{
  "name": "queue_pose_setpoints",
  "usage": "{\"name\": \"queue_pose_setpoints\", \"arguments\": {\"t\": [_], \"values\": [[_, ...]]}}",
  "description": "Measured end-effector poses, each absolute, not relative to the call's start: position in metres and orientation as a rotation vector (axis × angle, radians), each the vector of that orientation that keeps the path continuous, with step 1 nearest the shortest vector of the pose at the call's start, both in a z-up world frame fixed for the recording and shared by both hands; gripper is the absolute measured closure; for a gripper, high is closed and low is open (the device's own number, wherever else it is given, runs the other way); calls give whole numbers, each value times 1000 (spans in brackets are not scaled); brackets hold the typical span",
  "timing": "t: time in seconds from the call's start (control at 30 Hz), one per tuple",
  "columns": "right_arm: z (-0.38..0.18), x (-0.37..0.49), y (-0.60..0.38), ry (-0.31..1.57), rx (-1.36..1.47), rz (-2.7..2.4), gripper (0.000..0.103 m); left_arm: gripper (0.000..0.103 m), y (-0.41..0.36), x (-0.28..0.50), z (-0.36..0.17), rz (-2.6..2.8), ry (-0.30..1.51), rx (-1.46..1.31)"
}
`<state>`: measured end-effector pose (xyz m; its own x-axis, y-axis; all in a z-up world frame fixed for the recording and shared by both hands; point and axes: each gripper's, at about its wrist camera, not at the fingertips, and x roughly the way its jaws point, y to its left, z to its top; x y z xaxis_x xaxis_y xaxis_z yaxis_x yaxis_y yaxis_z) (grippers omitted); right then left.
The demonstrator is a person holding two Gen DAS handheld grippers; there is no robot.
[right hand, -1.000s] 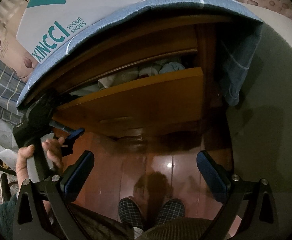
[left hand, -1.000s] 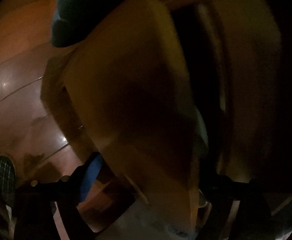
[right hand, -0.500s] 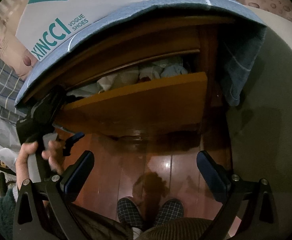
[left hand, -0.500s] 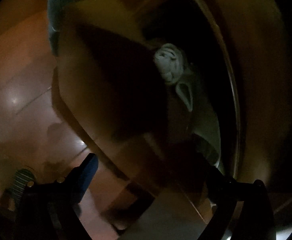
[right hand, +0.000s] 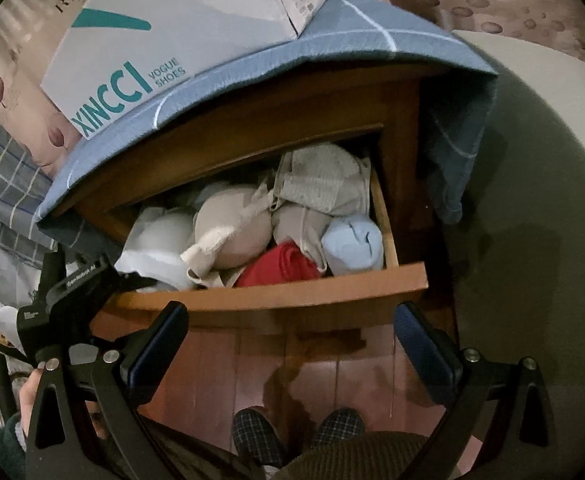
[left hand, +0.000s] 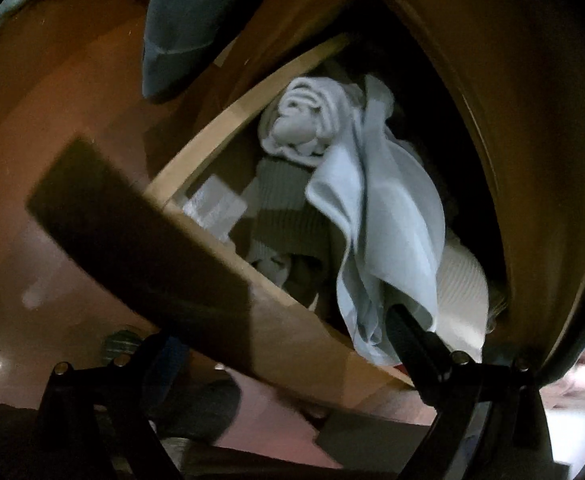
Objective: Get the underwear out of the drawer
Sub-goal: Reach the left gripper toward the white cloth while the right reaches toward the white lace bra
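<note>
The wooden drawer of the nightstand stands pulled out and is full of underwear: a white bra, a beige bra, a red garment, a grey garment and a pale blue roll. My left gripper reaches over the drawer's left front corner. In the left wrist view it is open, one finger on each side of the drawer front, the right finger among pale blue cloth. My right gripper is open and empty, below the drawer front.
A blue checked cloth covers the nightstand top, with a white XINCCI shoe box on it. A grey-white rounded surface stands to the right. Wooden floor and my slippered feet lie below. Checked bedding is at the left.
The drawer has slid much further out, showing its contents. My left gripper has moved up from under the drawer front to its top edge, one finger inside. The right gripper moved closer.
</note>
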<state>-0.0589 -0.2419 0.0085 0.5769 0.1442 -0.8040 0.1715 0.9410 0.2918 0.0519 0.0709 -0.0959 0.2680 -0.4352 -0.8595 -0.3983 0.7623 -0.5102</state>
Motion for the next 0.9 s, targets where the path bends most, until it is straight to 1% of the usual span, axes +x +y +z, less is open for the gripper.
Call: {"name": "queue_pose_setpoints", "arguments": {"t": [0.07, 0.13, 0.33, 0.5, 0.57, 0.63, 0.7, 0.77, 0.9], "values": [[10, -61, -241, 956, 360, -20, 1, 3, 69, 47, -87, -29, 1359, -729], [11, -61, -240, 953, 366, -22, 1, 0, 70, 44, -95, -25, 1382, -686], [14, -58, -244, 945, 374, -23, 1, 0, 65, 36, -74, -31, 1432, -596], [14, -60, -244, 962, 375, -10, 1, 0, 57, 22, -64, -43, 1440, -559], [15, -58, -244, 969, 379, -8, 1, 0, 53, 33, -56, -44, 1441, -535], [16, -54, -244, 977, 380, -7, 1, 0, 41, 26, -61, -45, 1440, -519], [17, -49, -242, 988, 373, -5, 1, 0, 44, 25, -72, -46, 1449, -514], [17, -45, -240, 1003, 375, 13, 1, 0, 68, 24, -95, -48, 1457, -508], [17, -34, -233, 1034, 389, 45, 1, 0, 68, 23, -90, -59, 1474, -500]]}}
